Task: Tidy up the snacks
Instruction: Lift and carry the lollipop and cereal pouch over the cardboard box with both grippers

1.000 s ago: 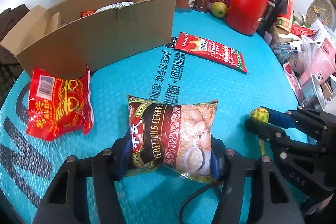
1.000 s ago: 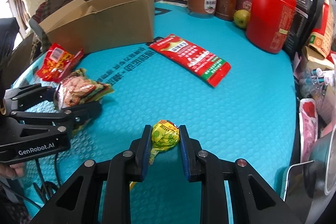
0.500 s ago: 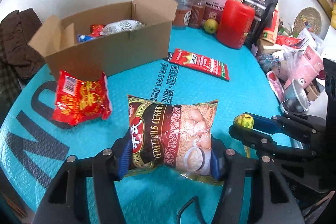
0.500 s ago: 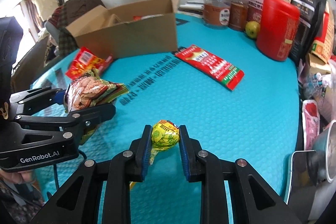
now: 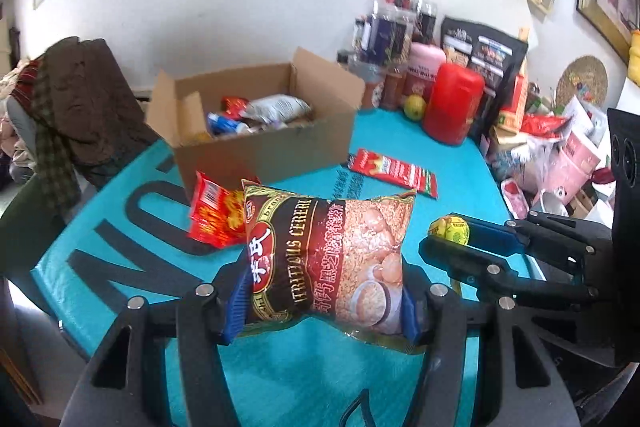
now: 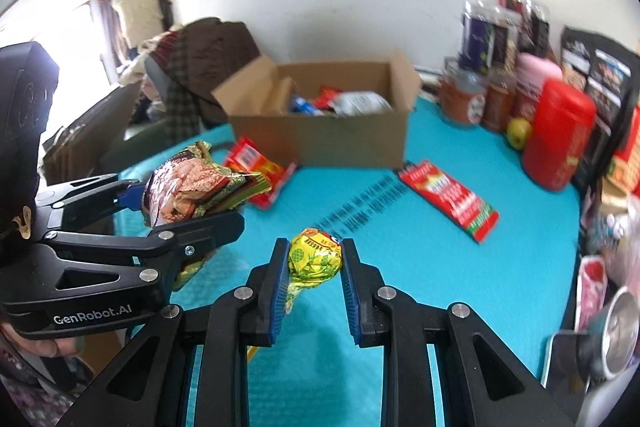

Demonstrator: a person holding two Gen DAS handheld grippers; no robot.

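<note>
The left gripper (image 5: 324, 301) is clamped on a brown cereal bag (image 5: 328, 255), one pad against each short side, and holds the bag clear of the teal surface (image 5: 132, 227). The right gripper (image 6: 314, 261) is closed on a yellow wrapped lollipop (image 6: 315, 254), gripped at the head, with the stick hanging down between the fingers. Both grippers are side by side above the near part of the surface. An open cardboard box (image 5: 264, 151) stands at the far side and contains several snack packets. A red snack packet (image 5: 214, 213) lies on the surface just in front of the box. A flat red sachet (image 5: 394, 173) lies to the right of the box, apart from it. A red canister (image 5: 452, 103) stands beyond the sachet.
</note>
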